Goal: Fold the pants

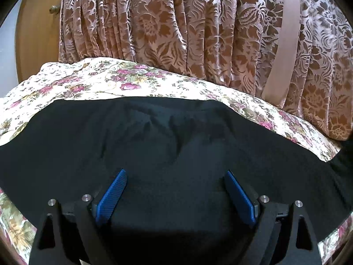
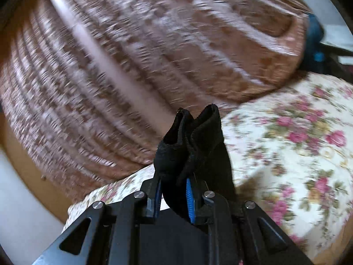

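Observation:
Black pants (image 1: 167,145) lie spread across a floral bedspread (image 1: 92,79) in the left wrist view. My left gripper (image 1: 176,176) is open, its blue pads (image 1: 112,196) wide apart just above the cloth, holding nothing. In the right wrist view my right gripper (image 2: 174,190) is shut on a bunched end of the black pants (image 2: 194,141), lifted above the bedspread (image 2: 286,150). The cloth sticks up past the fingertips and hangs down behind them. The view is motion-blurred.
A brown and pink patterned curtain (image 1: 198,26) hangs behind the bed, also in the right wrist view (image 2: 132,55). A wooden door (image 1: 37,35) stands at the far left. A dark blue object (image 2: 313,42) sits at the bed's far right.

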A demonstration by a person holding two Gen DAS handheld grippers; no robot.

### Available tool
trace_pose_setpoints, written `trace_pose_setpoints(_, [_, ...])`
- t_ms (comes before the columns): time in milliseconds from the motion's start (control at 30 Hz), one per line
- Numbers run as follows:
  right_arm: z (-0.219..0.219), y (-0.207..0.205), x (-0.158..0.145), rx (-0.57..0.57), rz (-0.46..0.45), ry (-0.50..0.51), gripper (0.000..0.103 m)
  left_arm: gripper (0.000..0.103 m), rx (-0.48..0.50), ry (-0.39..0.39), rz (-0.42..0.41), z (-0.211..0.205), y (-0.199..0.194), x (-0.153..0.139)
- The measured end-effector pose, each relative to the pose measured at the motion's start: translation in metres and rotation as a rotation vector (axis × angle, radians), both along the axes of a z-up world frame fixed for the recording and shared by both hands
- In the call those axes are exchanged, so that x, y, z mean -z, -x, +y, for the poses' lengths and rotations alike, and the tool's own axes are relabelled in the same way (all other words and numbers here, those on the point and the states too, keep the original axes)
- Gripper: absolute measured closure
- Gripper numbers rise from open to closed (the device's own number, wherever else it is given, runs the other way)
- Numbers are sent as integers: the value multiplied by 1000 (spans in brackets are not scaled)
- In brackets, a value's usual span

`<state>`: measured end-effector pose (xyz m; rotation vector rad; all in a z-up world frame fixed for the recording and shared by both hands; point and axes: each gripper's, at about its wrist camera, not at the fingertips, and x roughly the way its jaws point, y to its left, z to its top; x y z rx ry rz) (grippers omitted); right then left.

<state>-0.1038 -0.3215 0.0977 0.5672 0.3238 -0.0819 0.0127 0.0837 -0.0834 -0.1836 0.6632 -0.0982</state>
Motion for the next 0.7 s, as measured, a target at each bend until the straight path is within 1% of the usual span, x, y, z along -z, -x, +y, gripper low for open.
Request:
trace_pose_setpoints(167, [52,-25,0,-182,16,83,84,13,6,-15,4,-1,2,1])
trace_pose_setpoints(233, [74,-36,6,-255,35,115,84,13,6,-13,8,-1,3,1])
trace_pose_setpoints(333, [99,-50,19,-338,62,129,84,13,3,4,17,1,3,0])
trace_pose_setpoints(400, [116,-62,33,-393,99,136,84,13,-1,25,28,4,3,-1])
trace_pose_setpoints(433, [127,-69,45,-429,124,141,84,13,-2,37,34,5,4,-2])
trace_pose_setpoints(533, [148,-81,72,-488,193,148,84,13,1,66,48,9,4,-4])
trace_pose_setpoints(700, [182,-98,111,-567,270,170,83,13,-9,139,57,17,7,-7])
